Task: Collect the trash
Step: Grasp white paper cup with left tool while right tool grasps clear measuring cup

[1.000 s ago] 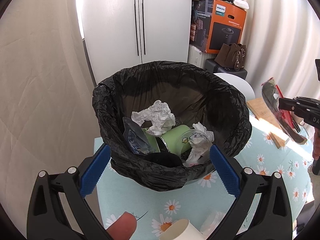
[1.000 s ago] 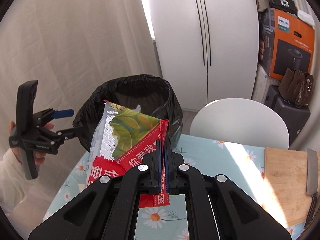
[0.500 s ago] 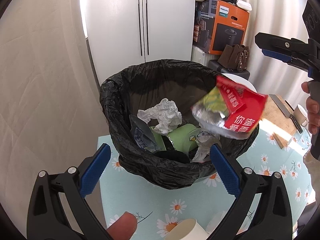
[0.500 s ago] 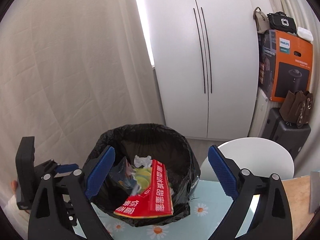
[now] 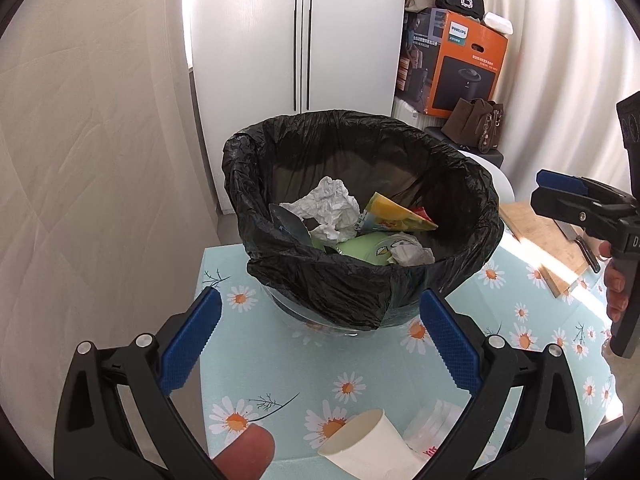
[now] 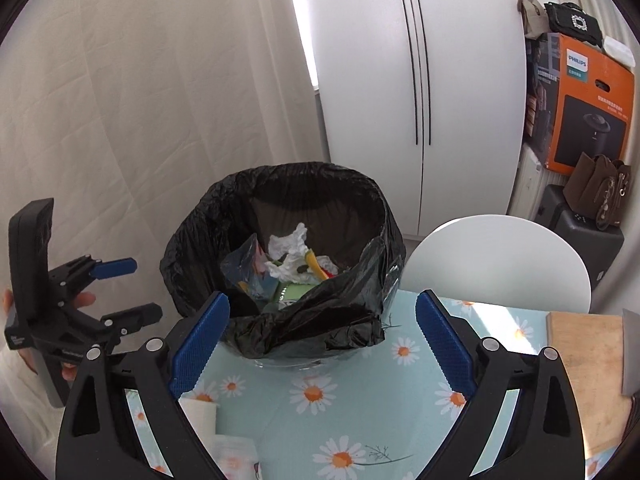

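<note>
The snack wrapper (image 5: 394, 216) now lies inside the black-lined bin (image 5: 360, 280), at about 2 o'clock from the crumpled tissue (image 5: 328, 208). The right gripper (image 6: 320, 344) stands released, its jaws having just been opening, nothing between them. The left gripper (image 5: 320, 344) is likewise spread and empty. Drop step appears complete. Remaining on the tabletop (image 5: 360, 360): a paper cup (image 5: 360, 440) at 6 o'clock of the bin. Next move likely calls for lowering onto that cup.
</note>
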The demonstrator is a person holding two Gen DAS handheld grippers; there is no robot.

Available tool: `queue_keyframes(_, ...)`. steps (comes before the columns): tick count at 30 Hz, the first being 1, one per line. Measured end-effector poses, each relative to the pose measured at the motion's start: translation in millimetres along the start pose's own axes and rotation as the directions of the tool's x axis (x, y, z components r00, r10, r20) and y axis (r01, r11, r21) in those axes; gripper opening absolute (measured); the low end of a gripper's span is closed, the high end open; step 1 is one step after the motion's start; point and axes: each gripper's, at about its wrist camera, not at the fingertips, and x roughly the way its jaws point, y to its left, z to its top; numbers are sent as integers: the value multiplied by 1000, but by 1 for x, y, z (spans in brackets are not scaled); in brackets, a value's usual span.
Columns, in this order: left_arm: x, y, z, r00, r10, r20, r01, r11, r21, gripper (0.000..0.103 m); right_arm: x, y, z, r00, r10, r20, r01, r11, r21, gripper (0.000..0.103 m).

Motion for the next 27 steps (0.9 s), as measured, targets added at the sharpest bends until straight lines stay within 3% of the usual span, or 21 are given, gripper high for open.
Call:
queue_keyframes(7,-3,2,-28,999,9,-52,-11,999,-46,97,4,13,-46,993,63,-97,-64,998,-10,91)
queue_keyframes(13,3,2,-56,992,20,-121,-30,996,-85,97,22,26,-87,971,105,-213,-113,993,-24,91)
queue_keyframes(17,8,1,-77,985,6,-171,-26,993,-113,97,39,34,-114,939,151,-310,-161,987,-7,91)
queue_keyframes(21,13,-4,-95,976,-17,-217,-13,991,-133,97,55,41,-136,892,213,-398,-219,975,32,91)
queue_keyframes(27,19,-14,-119,960,-42,-275,2,990,-144,97,73,52,-162,838,240,-490,-252,967,43,89)
